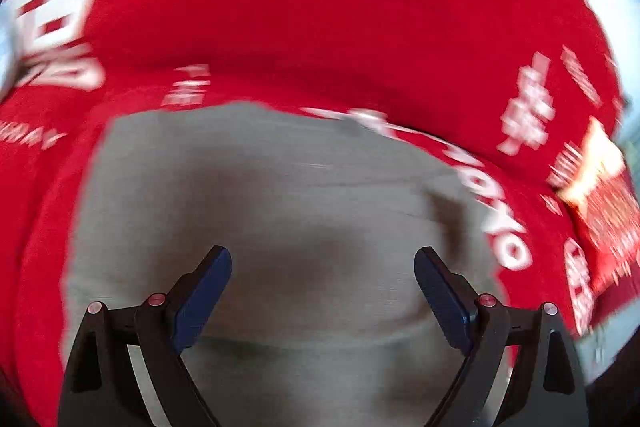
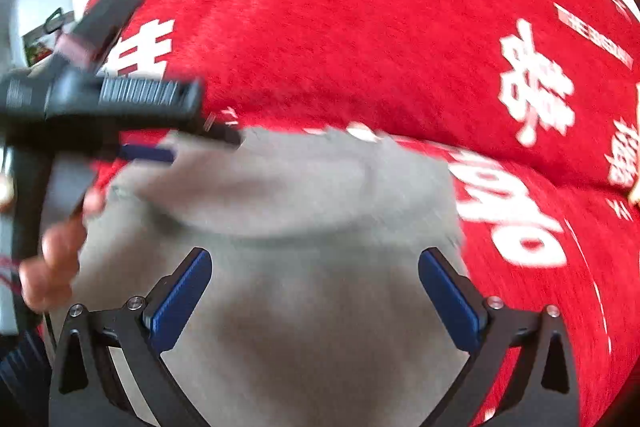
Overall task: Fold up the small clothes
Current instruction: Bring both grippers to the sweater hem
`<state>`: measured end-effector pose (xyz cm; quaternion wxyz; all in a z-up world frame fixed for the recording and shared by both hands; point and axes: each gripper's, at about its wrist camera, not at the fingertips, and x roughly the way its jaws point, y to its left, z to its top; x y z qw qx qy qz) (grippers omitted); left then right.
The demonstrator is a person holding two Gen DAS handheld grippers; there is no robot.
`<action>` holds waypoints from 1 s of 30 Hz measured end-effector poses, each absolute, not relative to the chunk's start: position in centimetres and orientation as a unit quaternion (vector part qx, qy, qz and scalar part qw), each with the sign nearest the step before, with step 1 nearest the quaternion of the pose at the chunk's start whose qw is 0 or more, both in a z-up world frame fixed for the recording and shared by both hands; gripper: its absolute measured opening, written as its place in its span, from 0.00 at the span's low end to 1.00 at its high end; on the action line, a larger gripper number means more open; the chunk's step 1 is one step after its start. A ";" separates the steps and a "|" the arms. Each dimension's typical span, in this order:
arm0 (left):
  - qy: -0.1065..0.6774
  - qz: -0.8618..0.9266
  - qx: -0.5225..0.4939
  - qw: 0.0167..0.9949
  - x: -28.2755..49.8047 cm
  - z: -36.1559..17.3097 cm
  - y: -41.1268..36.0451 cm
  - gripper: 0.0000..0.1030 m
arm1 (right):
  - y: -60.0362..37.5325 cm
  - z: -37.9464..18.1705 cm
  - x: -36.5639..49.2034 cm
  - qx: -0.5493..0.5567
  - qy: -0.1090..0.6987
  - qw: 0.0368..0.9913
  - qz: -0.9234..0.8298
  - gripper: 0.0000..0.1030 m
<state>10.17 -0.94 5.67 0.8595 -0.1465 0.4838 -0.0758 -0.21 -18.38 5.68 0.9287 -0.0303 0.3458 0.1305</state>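
Observation:
A small grey garment (image 1: 280,211) lies on a red cloth (image 1: 320,7) with white lettering. In the left wrist view my left gripper (image 1: 323,259) is open just above the garment, holding nothing. In the right wrist view the same grey garment (image 2: 312,227) has a soft fold across its upper part. My right gripper (image 2: 315,261) is open over it and empty. The left gripper (image 2: 168,151) also shows in the right wrist view at the garment's upper left corner, blurred by motion, with a hand behind it.
The red cloth (image 2: 380,47) covers the whole surface around the garment. A red and gold packet (image 1: 600,195) lies on it at the right. A white wall and clutter (image 2: 44,27) show at the far left.

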 end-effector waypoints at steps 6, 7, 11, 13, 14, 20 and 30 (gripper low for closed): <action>0.497 -0.005 -0.144 0.856 9.5 3.2 3.1 0.91 | -15.3 4.9 7.6 0.012 0.404 0.897 0.177 1.00; 0.498 -0.004 -0.138 0.856 9.5 2.9 3.2 0.91 | -15.0 4.1 8.5 0.017 0.424 0.889 0.173 1.00; 0.503 -0.010 -0.083 0.860 8.9 2.0 1.1 0.91 | -16.5 1.2 10.3 -0.030 0.482 0.874 0.053 0.99; 0.495 -0.018 -0.062 0.866 8.4 2.2 0.4 0.91 | -19.1 1.5 9.3 -0.033 0.474 0.880 -0.018 0.99; 0.491 -0.024 -0.060 0.869 8.0 2.4 0.5 0.91 | -20.1 1.9 8.7 -0.032 0.467 0.883 -0.038 0.99; 0.489 -0.032 -0.054 0.870 7.2 2.6 -1.0 0.91 | -23.4 4.2 5.7 0.002 0.443 0.894 -0.066 0.99; 0.490 -0.024 -0.019 0.871 3.9 2.3 -1.7 0.91 | -18.6 0.7 6.1 -0.024 0.497 0.867 0.028 0.99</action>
